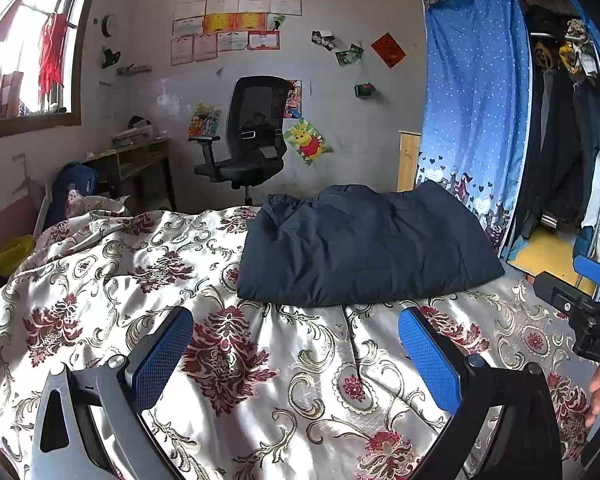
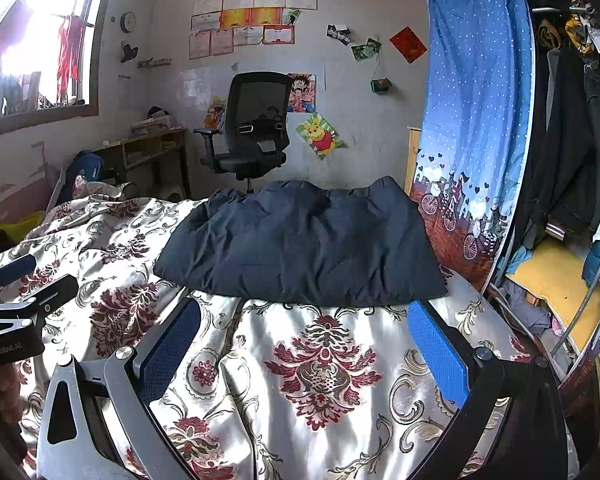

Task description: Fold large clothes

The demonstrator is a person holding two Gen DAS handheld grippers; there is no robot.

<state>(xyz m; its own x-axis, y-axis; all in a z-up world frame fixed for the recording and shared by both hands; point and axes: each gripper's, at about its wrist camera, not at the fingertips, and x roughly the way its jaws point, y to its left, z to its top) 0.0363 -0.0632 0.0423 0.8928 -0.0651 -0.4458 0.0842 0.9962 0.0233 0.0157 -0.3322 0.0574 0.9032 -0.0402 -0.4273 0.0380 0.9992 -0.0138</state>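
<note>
Navy garment, folded, flat on floral bedspread, ahead of both grippers. Left gripper and right gripper: fingers spread, nothing grasped.

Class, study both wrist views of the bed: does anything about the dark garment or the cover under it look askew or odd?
Nothing stands out. The navy padded garment lies folded in a compact block on the floral satin bedcover, which is only ordinarily rumpled. The left claw and right claw are both open, holding nothing.
</note>
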